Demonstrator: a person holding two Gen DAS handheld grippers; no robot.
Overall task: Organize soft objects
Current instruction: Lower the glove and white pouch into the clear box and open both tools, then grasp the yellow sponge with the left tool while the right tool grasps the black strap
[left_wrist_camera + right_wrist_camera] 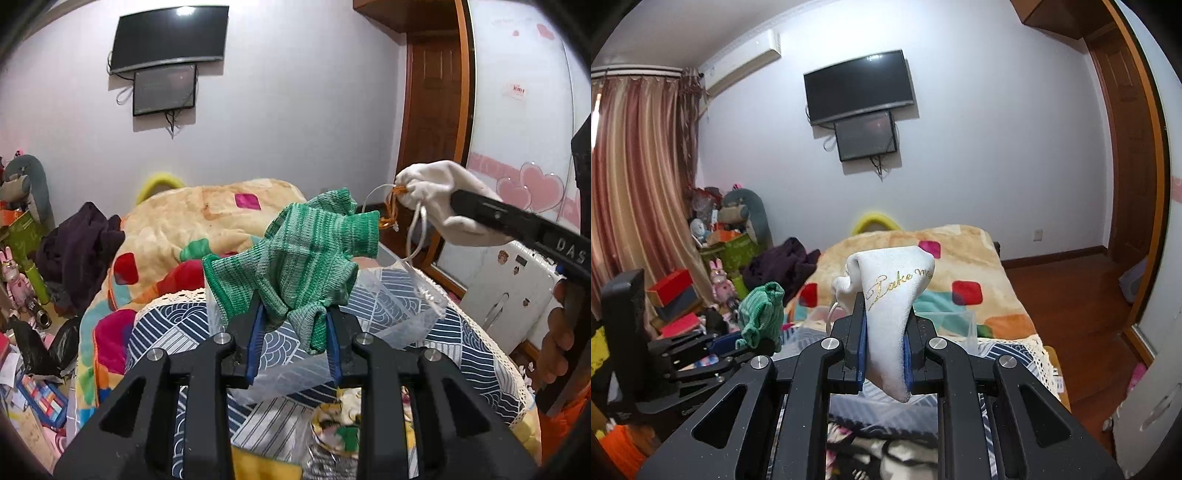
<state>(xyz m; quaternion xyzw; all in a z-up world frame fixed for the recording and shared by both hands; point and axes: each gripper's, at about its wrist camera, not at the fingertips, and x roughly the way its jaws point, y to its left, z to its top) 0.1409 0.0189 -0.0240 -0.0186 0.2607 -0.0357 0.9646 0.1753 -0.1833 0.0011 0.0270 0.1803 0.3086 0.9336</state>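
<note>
My left gripper (pixel 293 325) is shut on a crumpled green knit cloth (pixel 295 254) and holds it above a clear plastic box (pixel 402 295). The cloth also shows in the right wrist view (pixel 761 314), with the left gripper (pixel 750 343) beneath it. My right gripper (pixel 884 350) is shut on a white drawstring pouch (pixel 890 295) with gold lettering. In the left wrist view the pouch (pixel 432 195) hangs to the right of the cloth, its cord dangling toward the box.
The box stands on a blue and white patterned cloth (pixel 465 343) over a bed with a colourful blanket (pixel 184 225). A dark garment (pixel 81 243) lies at the left. Toys and boxes (pixel 713 258) crowd the floor beside the curtain. A wooden door (pixel 432 96) is at the right.
</note>
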